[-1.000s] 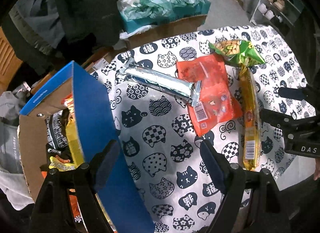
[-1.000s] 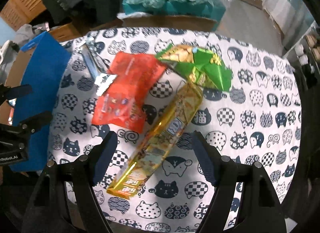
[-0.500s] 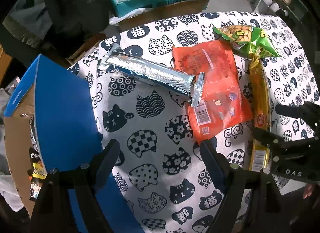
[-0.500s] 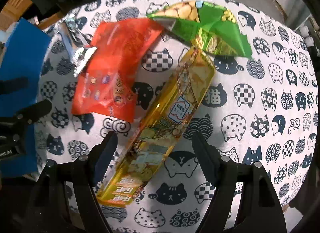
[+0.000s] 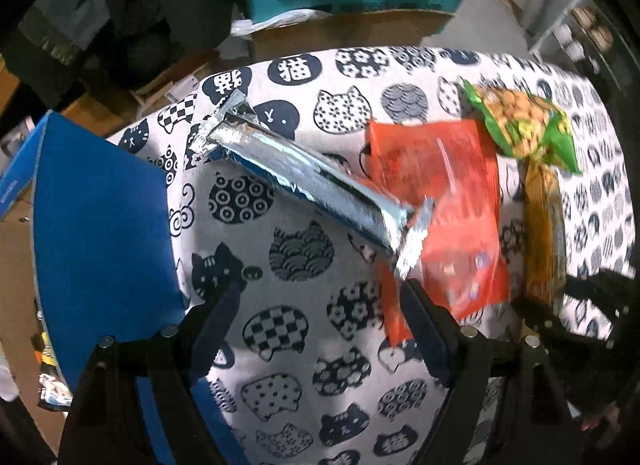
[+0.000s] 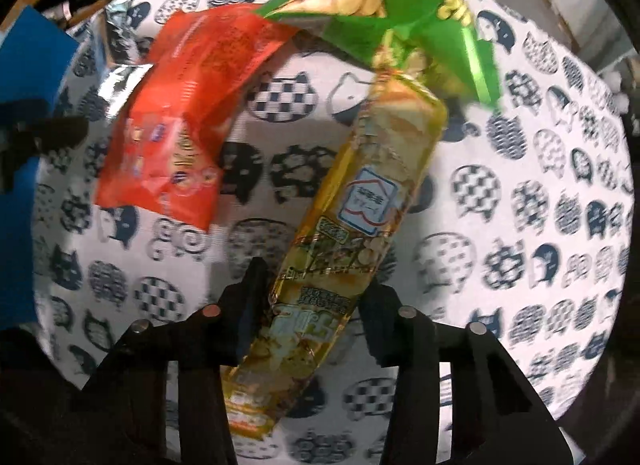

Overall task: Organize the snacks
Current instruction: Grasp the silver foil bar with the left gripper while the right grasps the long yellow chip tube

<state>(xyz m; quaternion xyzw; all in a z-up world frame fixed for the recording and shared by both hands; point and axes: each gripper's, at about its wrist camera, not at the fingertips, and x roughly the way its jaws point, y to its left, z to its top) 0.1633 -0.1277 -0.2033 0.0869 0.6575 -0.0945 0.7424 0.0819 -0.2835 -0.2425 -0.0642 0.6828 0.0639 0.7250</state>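
Four snacks lie on my cat-print cloth (image 5: 304, 345): red pouch (image 6: 192, 105), long yellow pack (image 6: 360, 217), green bag (image 6: 400, 13), silver bar (image 5: 304, 189). My right gripper (image 6: 310, 301) straddles the yellow pack, jaws wide, gripping nothing; its slick film could slip. My left gripper (image 5: 316, 315) hangs open, empty

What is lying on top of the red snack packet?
One crimped end of the silver foil bar rests on the red snack packet. Whatever lies beneath the packet is hidden.
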